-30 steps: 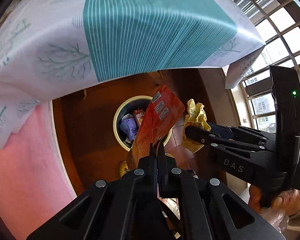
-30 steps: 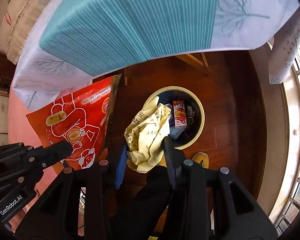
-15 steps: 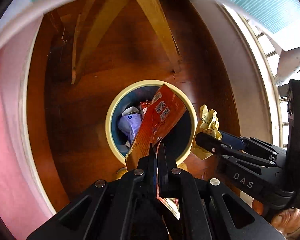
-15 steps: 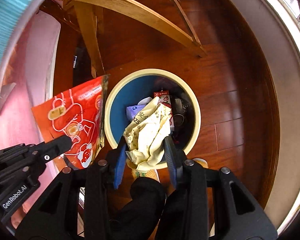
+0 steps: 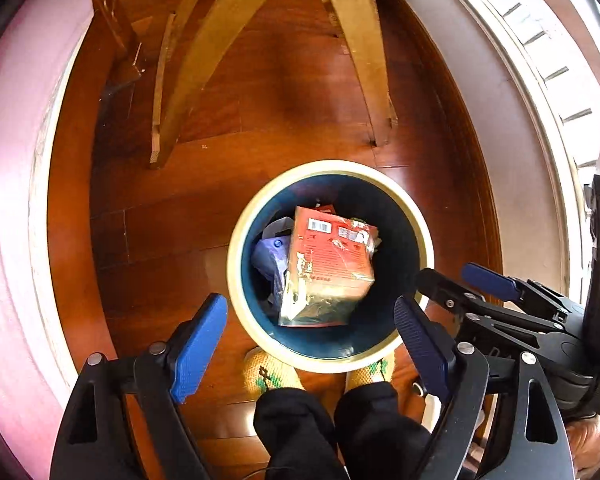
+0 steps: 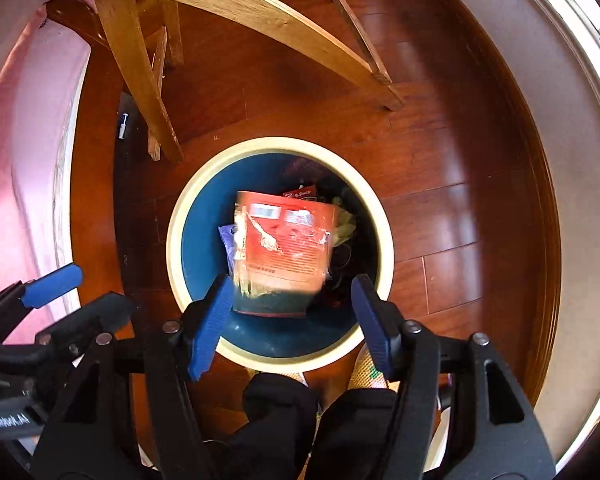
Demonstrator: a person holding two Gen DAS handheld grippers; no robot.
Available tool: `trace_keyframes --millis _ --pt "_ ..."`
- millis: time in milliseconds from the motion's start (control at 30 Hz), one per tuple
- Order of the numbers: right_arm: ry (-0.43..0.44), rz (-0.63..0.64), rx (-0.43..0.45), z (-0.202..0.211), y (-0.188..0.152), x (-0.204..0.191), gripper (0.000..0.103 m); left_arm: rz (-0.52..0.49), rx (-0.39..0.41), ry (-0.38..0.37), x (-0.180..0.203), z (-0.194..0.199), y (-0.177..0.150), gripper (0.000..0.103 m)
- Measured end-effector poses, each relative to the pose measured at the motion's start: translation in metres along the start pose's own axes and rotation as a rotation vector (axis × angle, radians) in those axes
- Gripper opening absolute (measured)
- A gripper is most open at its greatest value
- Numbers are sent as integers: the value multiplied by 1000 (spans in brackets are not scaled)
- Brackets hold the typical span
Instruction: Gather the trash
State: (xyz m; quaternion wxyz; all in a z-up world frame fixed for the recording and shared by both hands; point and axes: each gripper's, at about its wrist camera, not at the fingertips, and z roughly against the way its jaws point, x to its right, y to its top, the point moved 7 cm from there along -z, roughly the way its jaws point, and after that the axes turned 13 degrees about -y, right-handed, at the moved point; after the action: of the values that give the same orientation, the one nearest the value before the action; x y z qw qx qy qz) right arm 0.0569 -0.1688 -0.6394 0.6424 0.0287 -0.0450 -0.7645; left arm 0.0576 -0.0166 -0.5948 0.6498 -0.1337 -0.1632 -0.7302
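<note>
Left wrist: wooden chair legs (image 5: 364, 52) stand beyond trash bin (image 5: 328, 360).

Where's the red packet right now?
The red packet lies inside the bin on top of the other trash, seen in both wrist views, free of both grippers, with a purple wrapper at its left.
</note>
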Motion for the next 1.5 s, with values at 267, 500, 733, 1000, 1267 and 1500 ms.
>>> trace_keyframes --millis 267,500,733,1000,1267,1500 --pt "-7 -33 12 10 2 8 59 18 41 23 -2 20 0 87" --pt "7 -46 25 44 1 13 59 61 76 49 0 55 -3 87" --pt "51 -47 54 116 4 15 59 105 146 80 19 122 -2 87" --pt "82 -26 141 218 23 14 59 106 254 96 59 221 11 87" --pt "80 3 248 328 43 16 59 110 385 116 107 332 31 87" --pt "80 43 349 422 57 13 59 55 501 136 147 420 49 87"
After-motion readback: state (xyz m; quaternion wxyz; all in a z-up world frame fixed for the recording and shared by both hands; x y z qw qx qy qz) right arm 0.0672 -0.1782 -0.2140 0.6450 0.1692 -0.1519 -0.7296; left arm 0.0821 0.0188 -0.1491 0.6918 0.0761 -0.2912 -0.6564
